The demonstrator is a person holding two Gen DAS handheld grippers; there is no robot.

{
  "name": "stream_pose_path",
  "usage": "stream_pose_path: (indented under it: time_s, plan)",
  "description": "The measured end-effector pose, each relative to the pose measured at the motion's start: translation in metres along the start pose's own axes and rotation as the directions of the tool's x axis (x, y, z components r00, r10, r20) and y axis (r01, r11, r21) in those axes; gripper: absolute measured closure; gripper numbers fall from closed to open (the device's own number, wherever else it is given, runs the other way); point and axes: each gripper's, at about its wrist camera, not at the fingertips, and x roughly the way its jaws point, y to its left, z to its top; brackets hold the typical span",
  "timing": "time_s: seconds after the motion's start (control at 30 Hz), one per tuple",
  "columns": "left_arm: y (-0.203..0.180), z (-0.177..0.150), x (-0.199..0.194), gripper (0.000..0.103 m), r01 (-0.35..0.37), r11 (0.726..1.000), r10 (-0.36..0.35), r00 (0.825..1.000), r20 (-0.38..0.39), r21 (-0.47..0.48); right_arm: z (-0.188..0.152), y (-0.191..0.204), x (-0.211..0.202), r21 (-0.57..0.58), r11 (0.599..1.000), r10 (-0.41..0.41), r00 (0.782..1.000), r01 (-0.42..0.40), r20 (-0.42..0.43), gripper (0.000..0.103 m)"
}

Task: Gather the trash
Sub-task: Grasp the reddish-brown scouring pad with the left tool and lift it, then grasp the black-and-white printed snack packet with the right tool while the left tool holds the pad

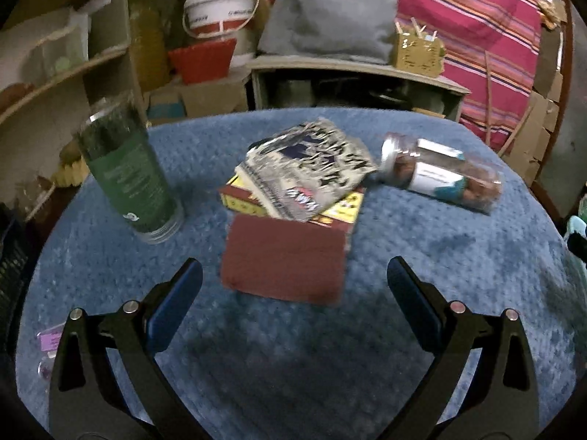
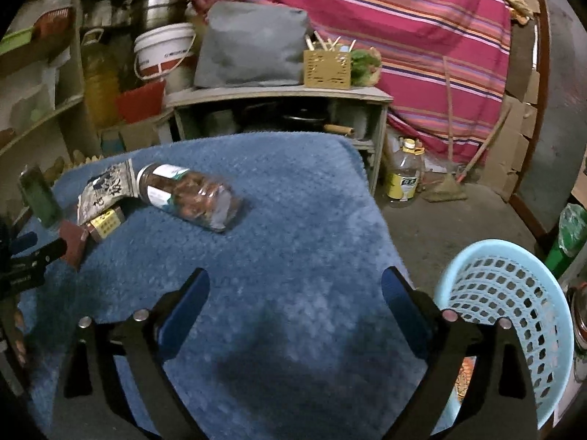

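Observation:
On the blue towel-covered table (image 1: 293, 348) lie a dark red box (image 1: 284, 258), a yellow and red carton (image 1: 341, 211) under a crumpled black-and-white wrapper (image 1: 312, 168), and a clear jar on its side (image 1: 440, 172). A green canister (image 1: 128, 176) stands upright at the left. My left gripper (image 1: 293, 278) is open and empty, just in front of the red box. My right gripper (image 2: 295, 286) is open and empty over bare towel (image 2: 293, 238); the jar (image 2: 190, 196) and wrapper (image 2: 104, 189) lie to its far left. A light blue basket (image 2: 513, 311) stands at its right.
A small purple-labelled bottle (image 1: 49, 344) lies at the table's left edge. Behind the table stand a low shelf (image 2: 279, 95) with a grey bag (image 2: 253, 44), a white bucket (image 1: 220, 7) and a striped cloth (image 2: 403, 18). An oil bottle (image 2: 403, 176) stands on the floor.

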Motion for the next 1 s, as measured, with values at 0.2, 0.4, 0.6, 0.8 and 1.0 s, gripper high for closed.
stream_pose_path:
  time_s: [0.2,0.4,0.6,0.8,1.0]
  plan:
    - [0.015,0.007,0.028,0.006,0.023,0.999,-0.025,0.997,-0.068,-0.025,0.004,0.012,0.016,-0.007,1.000,-0.015,0.999,0.015,-0.029,0.007]
    - [0.007,0.007,0.047,0.006,0.045,0.998,-0.041,0.992,-0.116,0.034,0.009,0.020,0.028,-0.023,0.999,-0.041,0.998,0.040,-0.042,0.006]
    - [0.001,0.007,0.049,0.017,0.056,0.996,-0.048,0.991,-0.123,0.063,0.013,0.026,0.038,0.014,1.000,-0.006,0.998,0.007,-0.061,0.005]
    - [0.011,0.006,0.002,0.018,0.019,0.997,-0.017,1.000,-0.021,0.071,0.018,0.047,0.045,0.032,0.998,0.048,0.996,-0.046,-0.069,0.005]
    - [0.059,0.005,-0.050,0.018,-0.063,0.998,0.061,0.993,0.105,0.015,0.022,0.103,0.037,-0.059,0.992,0.110,0.994,-0.111,-0.021,0.005]
